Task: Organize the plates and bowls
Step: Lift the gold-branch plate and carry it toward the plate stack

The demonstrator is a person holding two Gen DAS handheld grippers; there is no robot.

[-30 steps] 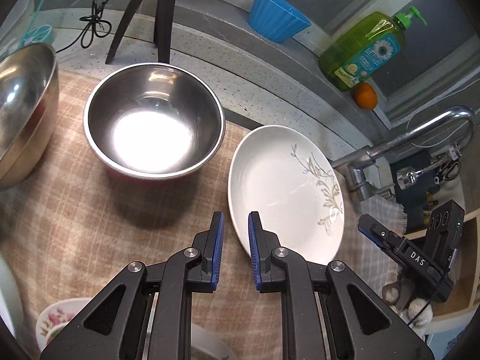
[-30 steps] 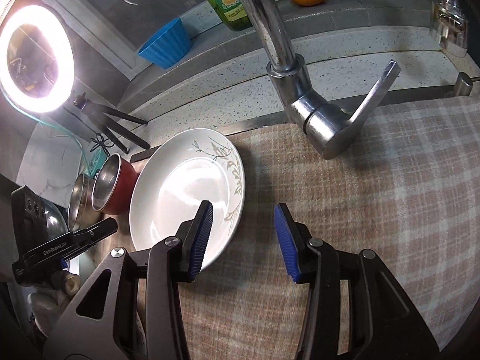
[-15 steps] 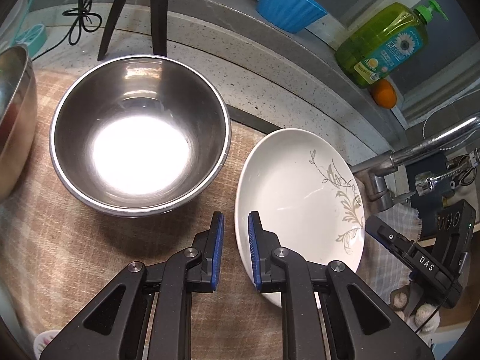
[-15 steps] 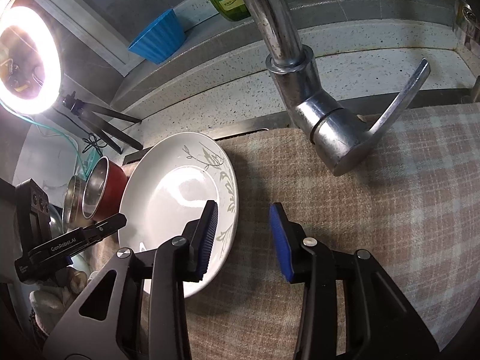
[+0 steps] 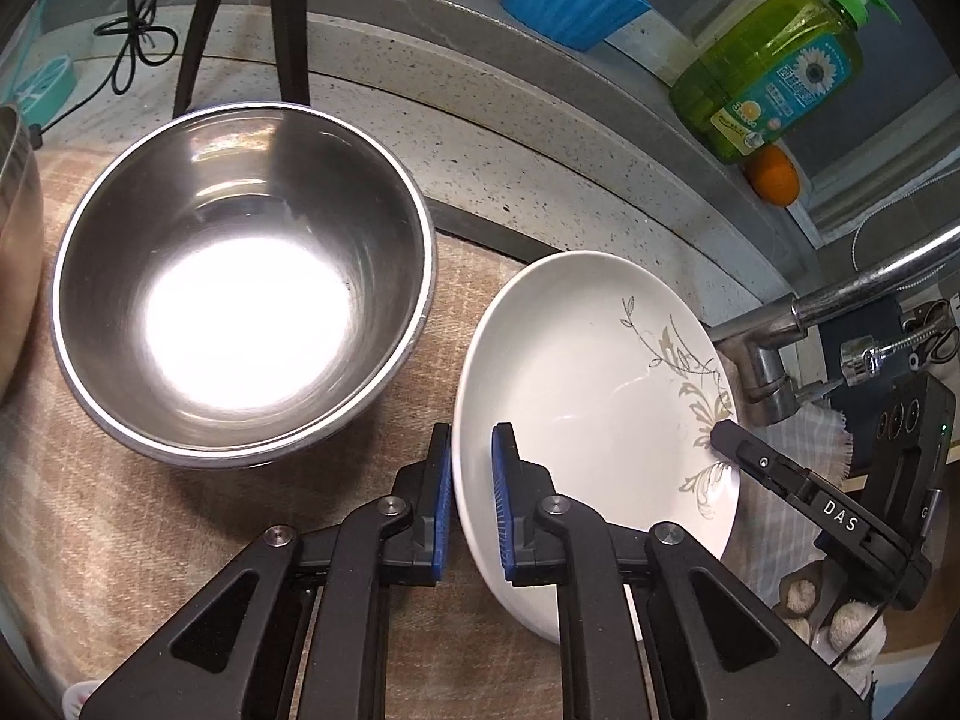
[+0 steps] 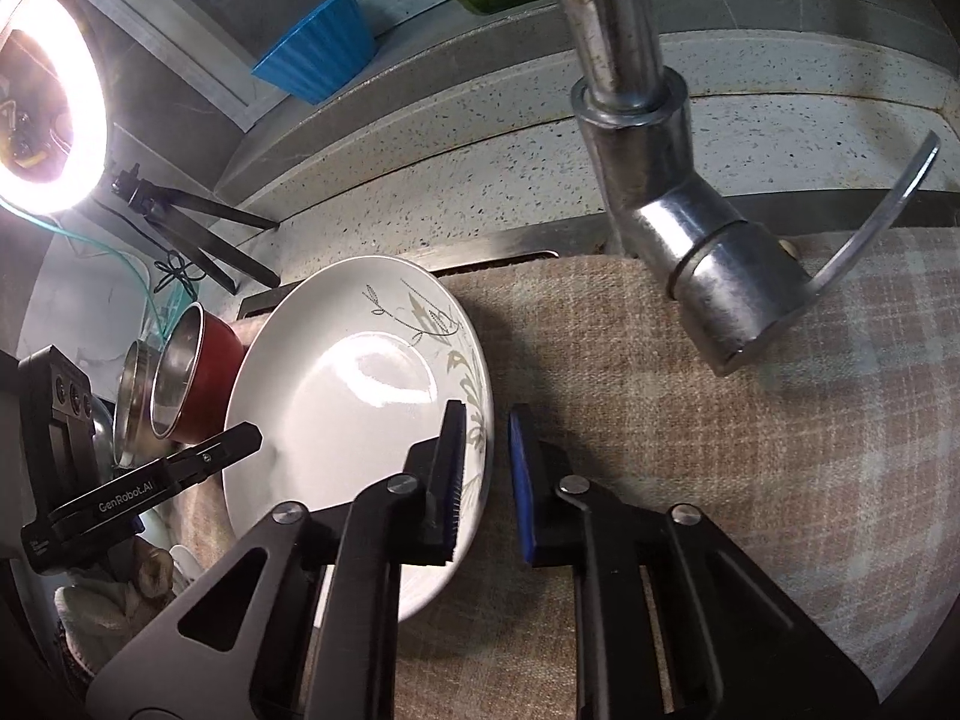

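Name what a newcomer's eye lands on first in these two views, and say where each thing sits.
The white plate with a leaf pattern lies mid-frame on the checked cloth, its rim caught on opposite sides by the left gripper and the right gripper, whose jaws have just been closing. Left of the plate, the steel bowl glares with reflected light. In the right wrist view a chrome faucet looms above the cloth, and a ring light blazes at upper left.

The right gripper point(image 6: 485, 468) pinches the white plate's point(image 6: 348, 396) rim on the checked cloth point(image 6: 690, 450).
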